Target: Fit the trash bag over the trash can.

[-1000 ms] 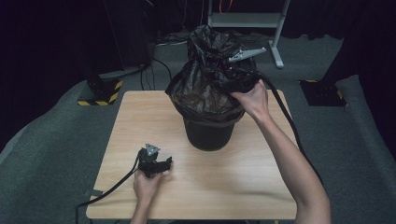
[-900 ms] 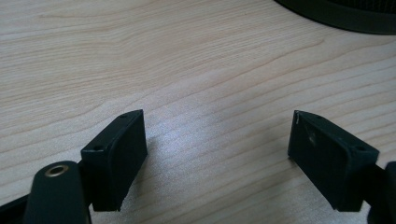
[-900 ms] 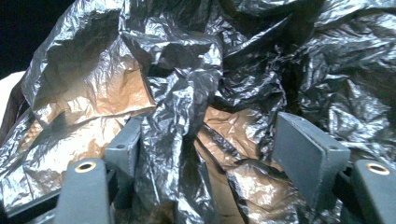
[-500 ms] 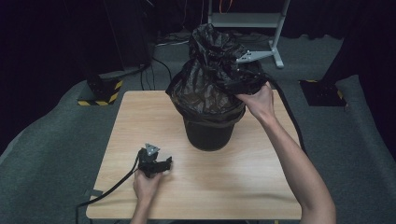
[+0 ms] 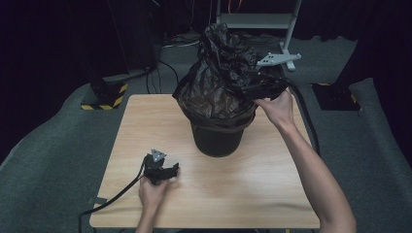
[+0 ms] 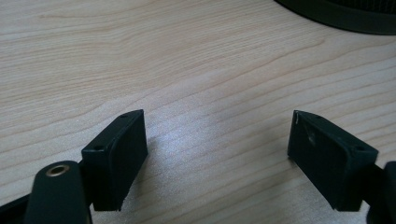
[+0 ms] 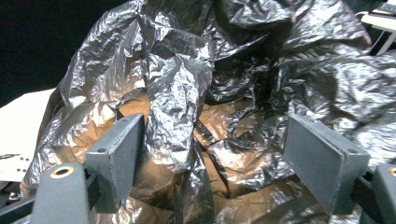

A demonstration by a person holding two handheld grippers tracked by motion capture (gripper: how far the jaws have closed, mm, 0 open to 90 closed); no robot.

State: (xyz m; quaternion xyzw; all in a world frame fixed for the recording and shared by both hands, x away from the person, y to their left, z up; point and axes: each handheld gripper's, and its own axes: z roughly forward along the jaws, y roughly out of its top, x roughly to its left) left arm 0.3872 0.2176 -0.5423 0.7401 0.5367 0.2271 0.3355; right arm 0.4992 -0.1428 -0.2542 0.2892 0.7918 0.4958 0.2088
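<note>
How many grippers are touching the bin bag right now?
0. The right gripper sits open at the bag over the bin, its jaws having just opened, crumpled plastic between but not pinched. The left gripper rests open on the table, apart from the bin.

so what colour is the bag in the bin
Black, crinkled and glossy, brownish where light passes through the bag; the right gripper view shows it best.
</note>
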